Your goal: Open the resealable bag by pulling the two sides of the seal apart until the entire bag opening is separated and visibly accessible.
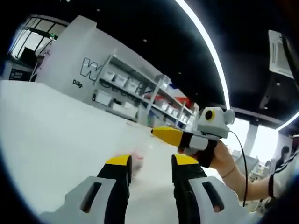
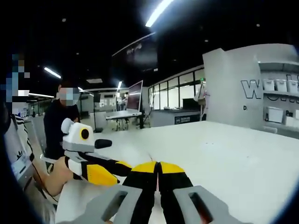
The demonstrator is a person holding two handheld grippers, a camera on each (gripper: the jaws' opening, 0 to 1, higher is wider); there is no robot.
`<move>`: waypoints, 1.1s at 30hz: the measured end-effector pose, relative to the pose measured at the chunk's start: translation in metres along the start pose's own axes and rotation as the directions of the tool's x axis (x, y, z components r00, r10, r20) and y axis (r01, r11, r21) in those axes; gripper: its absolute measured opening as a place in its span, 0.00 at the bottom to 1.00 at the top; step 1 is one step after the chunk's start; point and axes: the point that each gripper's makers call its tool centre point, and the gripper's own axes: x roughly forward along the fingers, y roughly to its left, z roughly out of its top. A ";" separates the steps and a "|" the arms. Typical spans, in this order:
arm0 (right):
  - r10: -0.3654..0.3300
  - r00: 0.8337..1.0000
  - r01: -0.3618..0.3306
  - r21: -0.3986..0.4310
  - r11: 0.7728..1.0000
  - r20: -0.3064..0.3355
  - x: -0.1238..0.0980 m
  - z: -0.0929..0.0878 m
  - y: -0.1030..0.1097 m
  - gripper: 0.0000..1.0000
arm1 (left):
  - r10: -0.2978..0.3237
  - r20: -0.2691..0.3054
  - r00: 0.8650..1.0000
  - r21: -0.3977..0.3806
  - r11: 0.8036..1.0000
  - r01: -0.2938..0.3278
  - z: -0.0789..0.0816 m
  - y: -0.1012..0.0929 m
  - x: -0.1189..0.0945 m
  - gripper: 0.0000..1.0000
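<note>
Left gripper view: the left gripper (image 1: 152, 164) stands with its jaws spread above the white table (image 1: 51, 126). A clear resealable bag (image 1: 142, 151), faint and blurred, hangs between them, reaching to the right gripper (image 1: 156, 132).

Right gripper view: the right gripper (image 2: 157, 166) has its jaws pressed together; what they pinch cannot be made out. The left gripper (image 2: 122, 164) sits just beside it.

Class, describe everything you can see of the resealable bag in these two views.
The resealable bag looks clear and thin, very faint against the white table, with a blurred pinkish mark near the left tool's left jaw. It stretches between that tool and the right tool, whose yellow tip meets its upper edge. In the right gripper view the right tool's jaws look closed. Whether the seal has parted cannot be told.
</note>
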 end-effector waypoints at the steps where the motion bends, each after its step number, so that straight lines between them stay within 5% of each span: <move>1: 0.000 1.000 0.000 0.001 1.000 0.000 0.000 0.000 0.000 0.00 | 0.007 0.001 1.000 0.008 1.000 -0.007 0.001 0.001 0.000 0.34; 33: 0.025 1.000 -0.026 0.023 0.999 0.003 0.001 -0.002 0.009 0.00 | 0.017 0.027 0.999 -0.032 0.999 -0.016 0.003 0.004 0.004 0.27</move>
